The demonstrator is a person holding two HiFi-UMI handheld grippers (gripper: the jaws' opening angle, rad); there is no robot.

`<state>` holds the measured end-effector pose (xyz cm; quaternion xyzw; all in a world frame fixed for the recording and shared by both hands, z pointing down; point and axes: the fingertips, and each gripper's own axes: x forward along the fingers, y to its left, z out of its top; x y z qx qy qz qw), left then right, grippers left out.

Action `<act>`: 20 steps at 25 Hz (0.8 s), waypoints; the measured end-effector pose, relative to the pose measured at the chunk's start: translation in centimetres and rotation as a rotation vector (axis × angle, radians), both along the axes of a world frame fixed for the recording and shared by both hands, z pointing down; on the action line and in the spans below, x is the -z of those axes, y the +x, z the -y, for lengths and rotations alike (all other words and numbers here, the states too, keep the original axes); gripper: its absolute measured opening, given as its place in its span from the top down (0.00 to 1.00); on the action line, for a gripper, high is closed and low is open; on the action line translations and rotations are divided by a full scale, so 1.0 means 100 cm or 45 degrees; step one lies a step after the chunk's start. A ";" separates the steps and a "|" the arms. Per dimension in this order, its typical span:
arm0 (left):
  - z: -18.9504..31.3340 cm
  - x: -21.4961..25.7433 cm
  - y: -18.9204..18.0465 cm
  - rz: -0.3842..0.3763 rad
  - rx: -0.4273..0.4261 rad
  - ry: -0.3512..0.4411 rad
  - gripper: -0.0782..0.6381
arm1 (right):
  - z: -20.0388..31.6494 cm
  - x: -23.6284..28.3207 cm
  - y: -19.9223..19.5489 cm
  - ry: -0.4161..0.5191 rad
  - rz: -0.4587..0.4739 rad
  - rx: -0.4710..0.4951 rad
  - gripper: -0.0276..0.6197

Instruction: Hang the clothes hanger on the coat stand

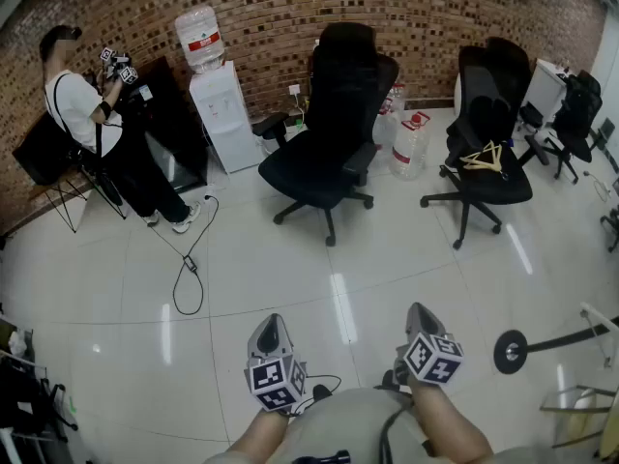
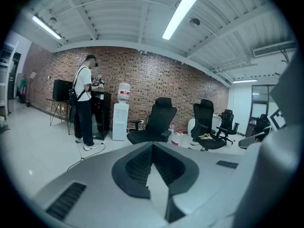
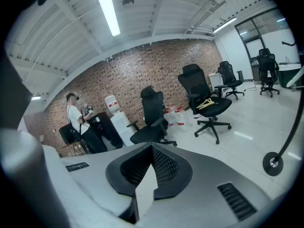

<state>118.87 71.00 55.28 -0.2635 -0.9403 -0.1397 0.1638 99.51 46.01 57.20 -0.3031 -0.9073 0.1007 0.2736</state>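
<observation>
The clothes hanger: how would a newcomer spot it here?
Start at the brick wall, then the two large black office chairs before it. The clothes hanger lies on the right chair's seat: pale wood, the only light thing on either chair.

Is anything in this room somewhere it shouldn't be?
Yes. A wooden clothes hanger lies on the seat of a black office chair instead of hanging up. A black cable also trails loose across the white floor near the standing person. Nothing looks spilled or broken.
</observation>
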 end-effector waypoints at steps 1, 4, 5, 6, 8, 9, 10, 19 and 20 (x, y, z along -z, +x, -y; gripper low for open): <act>-0.005 -0.001 -0.002 0.000 -0.021 -0.009 0.87 | -0.004 0.001 0.000 -0.005 0.006 -0.014 0.94; -0.016 -0.001 -0.011 0.005 -0.097 -0.030 0.87 | -0.013 0.005 -0.001 -0.006 0.039 -0.060 0.94; -0.018 0.002 -0.015 0.012 -0.130 -0.038 0.87 | -0.015 0.009 -0.002 0.000 0.058 -0.075 0.94; -0.020 0.006 -0.021 0.023 -0.163 -0.051 0.87 | -0.017 0.014 -0.004 0.006 0.083 -0.088 0.94; -0.026 0.021 -0.034 0.051 -0.215 -0.090 0.87 | -0.023 0.033 -0.009 0.018 0.146 -0.105 0.94; -0.030 0.030 -0.041 0.065 -0.232 -0.110 0.87 | -0.026 0.044 -0.013 0.025 0.182 -0.111 0.94; -0.034 0.038 -0.049 0.080 -0.247 -0.125 0.87 | -0.030 0.056 -0.017 0.035 0.217 -0.115 0.94; -0.032 0.063 -0.163 0.120 -0.377 -0.189 0.87 | -0.059 0.118 -0.117 0.050 0.489 -0.104 0.94; -0.029 0.067 -0.180 0.115 -0.381 -0.203 0.87 | -0.058 0.121 -0.135 0.036 0.493 -0.107 0.94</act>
